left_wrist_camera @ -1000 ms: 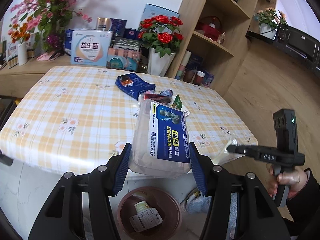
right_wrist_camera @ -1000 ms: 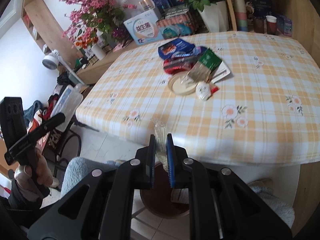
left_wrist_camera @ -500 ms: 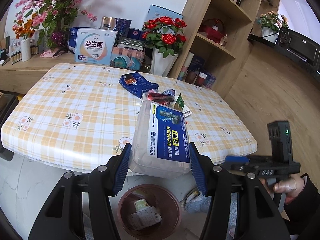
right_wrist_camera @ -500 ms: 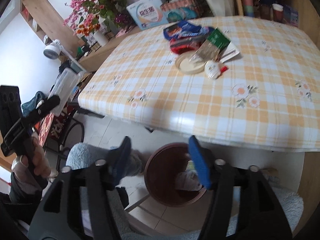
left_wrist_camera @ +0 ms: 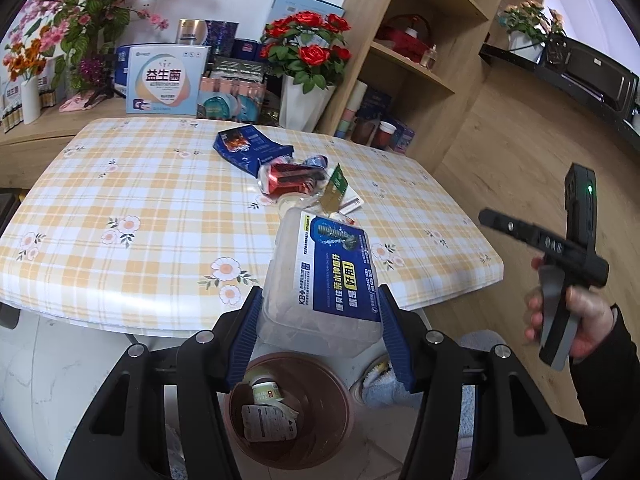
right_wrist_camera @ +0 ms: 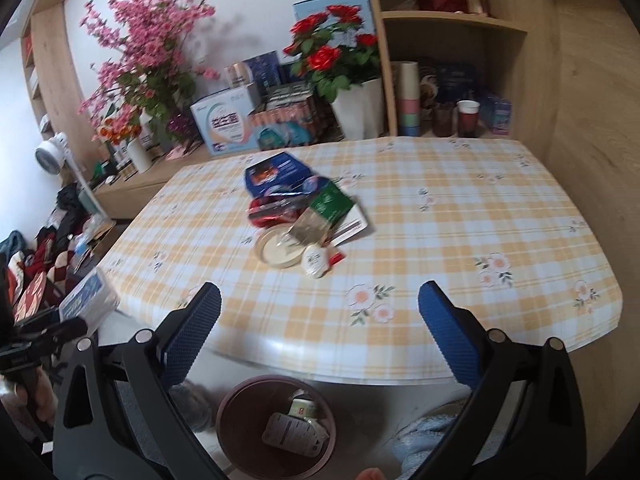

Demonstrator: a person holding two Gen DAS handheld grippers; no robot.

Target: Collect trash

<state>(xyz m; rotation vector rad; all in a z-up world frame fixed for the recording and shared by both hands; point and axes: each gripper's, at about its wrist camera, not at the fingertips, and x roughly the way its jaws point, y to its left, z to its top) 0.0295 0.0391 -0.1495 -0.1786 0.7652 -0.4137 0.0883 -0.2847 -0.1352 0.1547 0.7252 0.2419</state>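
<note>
Left wrist view gives me the surface first: a rounded slab under a glossy yellow-and-white checked cloth printed with small flowers, its near edge curling over a white base. Below that edge, on the pale floor, stands my round brown bin, smooth-walled plastic, with a small pot and a crumpled printed wrapper lying in it; part of its rim is hidden behind my claw arms.

My left claw pinches a clear, ribbed plastic tub with a blue printed label, both blue textured pads pressed on its sides, held above the bin at the near edge of the surface. The tub blocks some of the litter behind it.

My right claw is spreading wide with nothing between the pads; it hangs over the bin, and the picture is softly blurred.

Toward the far middle of the surface lies the remaining trash cluster: a flat blue foil pouch, a dented red can on its side, a green and gold packet over a white card, a round beige lid, and a small white sachet with a red tab. These overlap, so I cannot make out their full outlines.
</note>
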